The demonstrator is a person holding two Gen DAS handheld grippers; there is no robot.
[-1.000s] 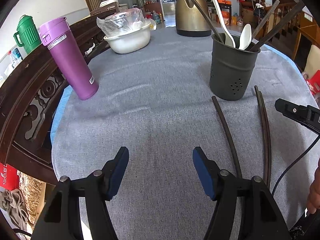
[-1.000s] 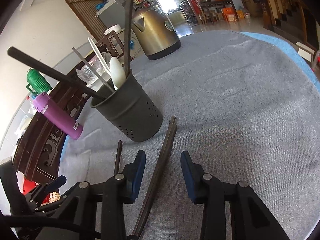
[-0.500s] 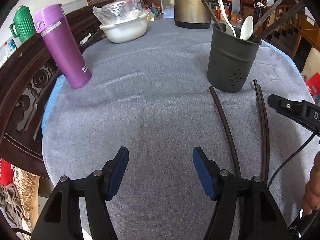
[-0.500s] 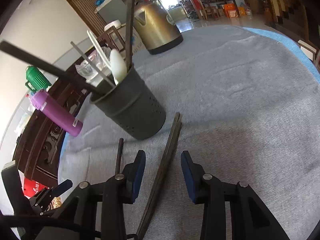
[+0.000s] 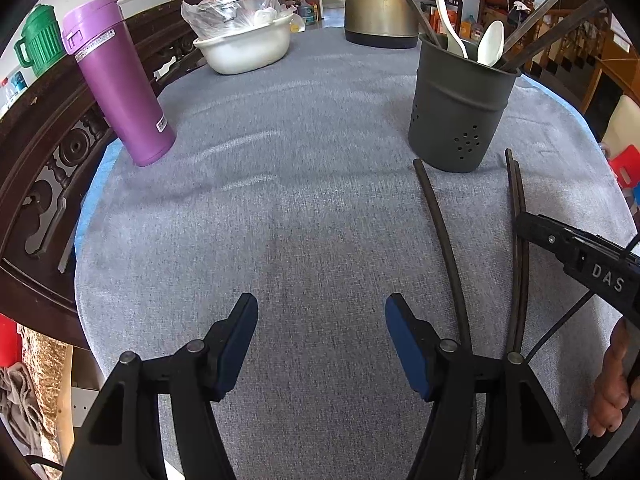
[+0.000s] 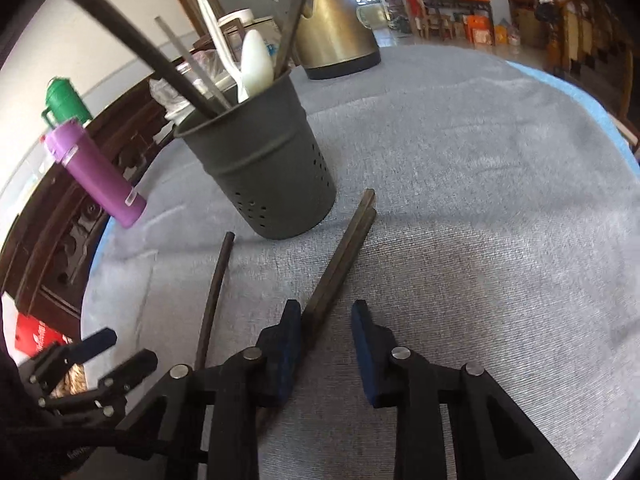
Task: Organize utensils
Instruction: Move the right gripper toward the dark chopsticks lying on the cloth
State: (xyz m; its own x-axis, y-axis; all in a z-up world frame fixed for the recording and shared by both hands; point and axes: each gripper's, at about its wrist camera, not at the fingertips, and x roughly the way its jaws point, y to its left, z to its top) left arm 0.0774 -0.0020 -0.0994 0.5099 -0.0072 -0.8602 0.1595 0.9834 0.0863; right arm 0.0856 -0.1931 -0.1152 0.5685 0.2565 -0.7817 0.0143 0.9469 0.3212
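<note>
A dark grey utensil holder stands on the grey cloth, holding white spoons and dark chopsticks. A pair of dark chopsticks and a single dark chopstick lie on the cloth in front of it. My right gripper is open, low over the near part of the pair, which runs between its fingers close to the left one. My left gripper is open and empty, left of the single chopstick. The right gripper shows at the right edge of the left wrist view.
A purple flask stands at the left edge. A white bowl with a plastic bag and a brass kettle stand at the back. A carved wooden rail borders the table's left side.
My right gripper has moved forward and down, so the chopstick pair now lies between its fingers. My left gripper has drifted slightly back; the holder and flask look a little farther.
</note>
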